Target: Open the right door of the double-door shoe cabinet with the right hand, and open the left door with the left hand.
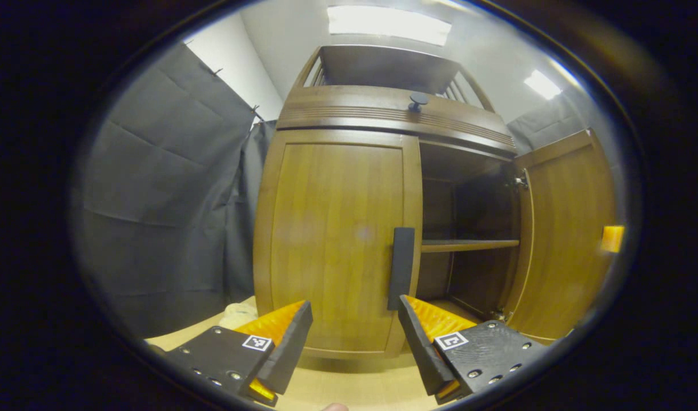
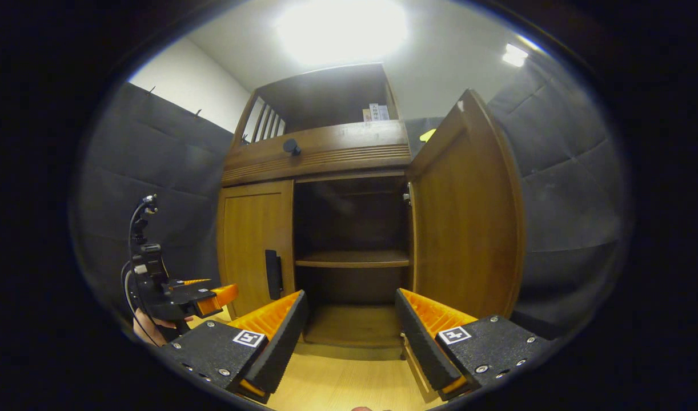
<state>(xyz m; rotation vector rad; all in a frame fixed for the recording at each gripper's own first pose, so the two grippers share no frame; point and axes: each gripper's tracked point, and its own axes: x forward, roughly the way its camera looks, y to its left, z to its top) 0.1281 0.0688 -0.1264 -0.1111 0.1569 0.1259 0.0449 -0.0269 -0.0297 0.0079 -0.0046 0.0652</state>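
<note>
A brown wooden shoe cabinet [image 1: 349,108] stands in front of me. Its left door [image 1: 335,240] is closed, with a dark vertical handle [image 1: 402,267] on its right edge. My left gripper [image 1: 354,319] is open, just short of that door, its right finger below the handle. The right door [image 1: 566,240] is swung wide open, baring a dark interior with one shelf [image 1: 469,245]. In the right gripper view my right gripper [image 2: 352,319] is open and empty in front of the bared compartment [image 2: 352,228], with the open right door [image 2: 466,222] beside it. The left gripper [image 2: 209,299] shows farther left, near the closed left door [image 2: 252,245].
A drawer with a round dark knob [image 1: 417,101] runs above the doors, and an open rack tops the cabinet. The floor [image 1: 354,382] is pale wood. Dark cloth walls [image 1: 166,200] close in on both sides. A pale bundle [image 1: 239,313] lies by the cabinet's left foot.
</note>
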